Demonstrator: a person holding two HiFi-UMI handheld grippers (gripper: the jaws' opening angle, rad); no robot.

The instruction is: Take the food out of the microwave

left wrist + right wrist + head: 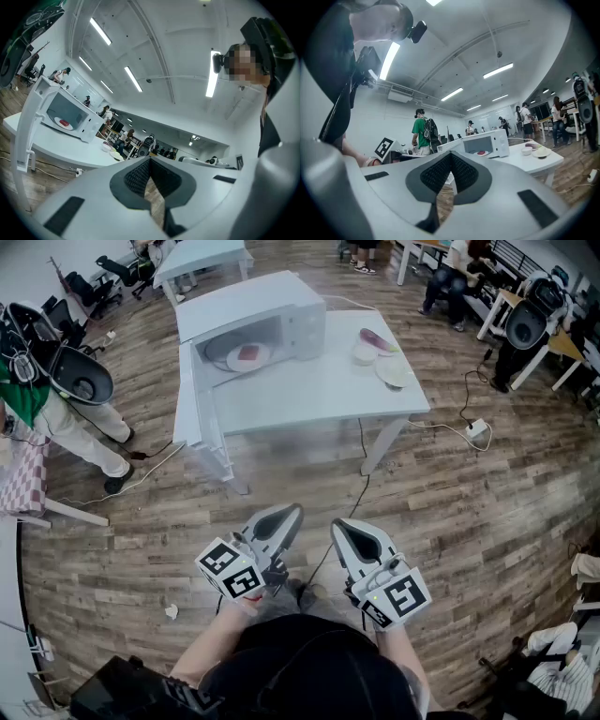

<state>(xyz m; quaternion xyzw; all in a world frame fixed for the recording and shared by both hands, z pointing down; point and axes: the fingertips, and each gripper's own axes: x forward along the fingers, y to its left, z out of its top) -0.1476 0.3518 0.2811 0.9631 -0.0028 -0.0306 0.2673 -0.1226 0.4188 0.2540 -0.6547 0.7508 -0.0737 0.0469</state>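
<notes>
Jaws together, food (249, 353) flat in microwave (255, 301).

Food (249, 353) inside microwave (251, 302) on table (319, 385)

The head view looks down from above the left gripper (292, 514) and right gripper (340, 527), and each gripper view looks level at the microwave (251, 322) (70, 115) (487, 143) far ahead, which all share.
</notes>
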